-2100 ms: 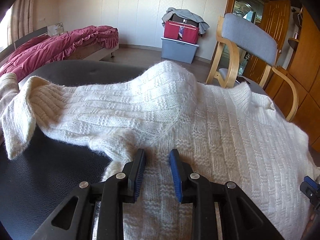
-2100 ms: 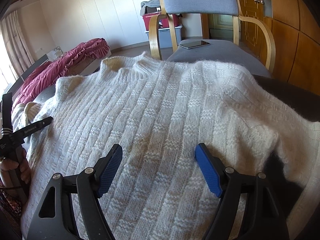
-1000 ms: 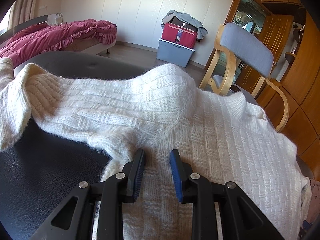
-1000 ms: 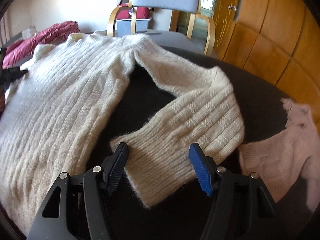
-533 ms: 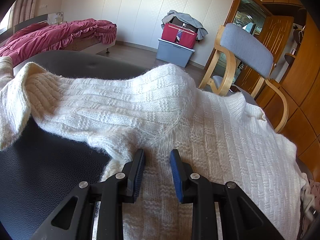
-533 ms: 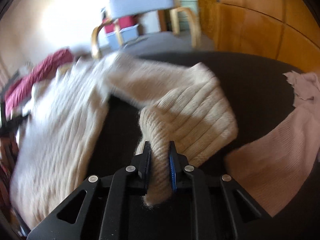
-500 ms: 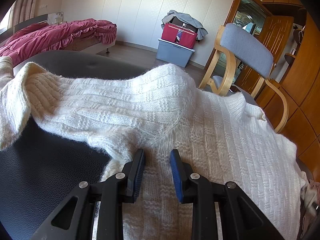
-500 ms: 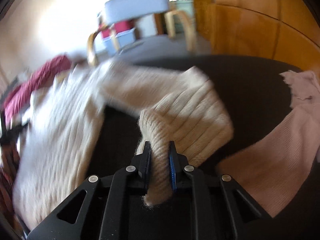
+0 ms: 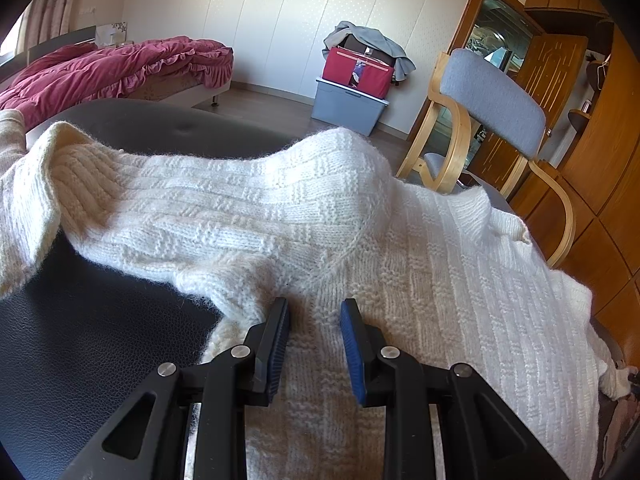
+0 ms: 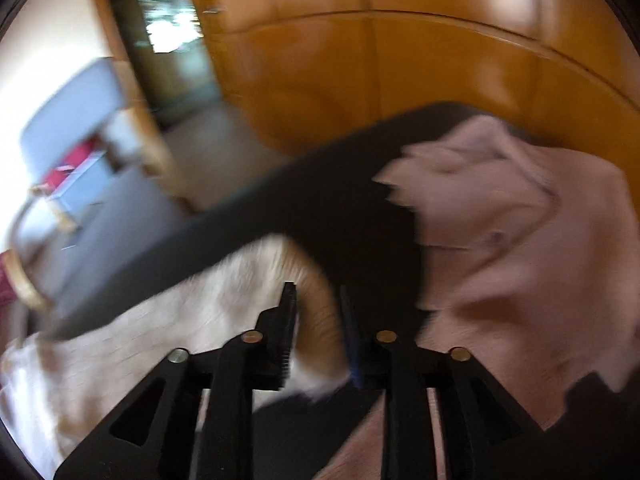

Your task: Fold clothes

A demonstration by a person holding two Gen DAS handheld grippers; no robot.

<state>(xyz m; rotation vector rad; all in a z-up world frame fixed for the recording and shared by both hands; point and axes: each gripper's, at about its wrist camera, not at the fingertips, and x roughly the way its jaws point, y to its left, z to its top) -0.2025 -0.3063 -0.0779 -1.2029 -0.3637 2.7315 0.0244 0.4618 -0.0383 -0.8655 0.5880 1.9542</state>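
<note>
On the black padded surface (image 9: 100, 332) lies a cream knitted sweater (image 9: 420, 280), spread across most of the left wrist view, its one sleeve (image 9: 208, 208) stretched out to the left with the ribbed cuff turned over at the far end. Near the armpit seam rests the left gripper (image 9: 314, 332), its blue-padded jaws a little apart and lying upon the knit — nothing is pinched between them, so far as can be seen. Beyond the surface stand a wooden armchair with a grey back (image 9: 496, 120), a bed with a crimson quilt (image 9: 108, 72), and a red bag on a grey storage box (image 9: 352, 88).

The right wrist view is heavily blurred. There the right gripper (image 10: 318, 332) has its jaws drawn close upon a cream sleeve end (image 10: 320, 320) — the knit fills the narrow gap and hangs out below the pads. To its right (apart from the cream knit) a pale pink garment (image 10: 520, 240) lies crumpled on the same dark surface, with amber wooden panelling (image 10: 400, 72) behind.
</note>
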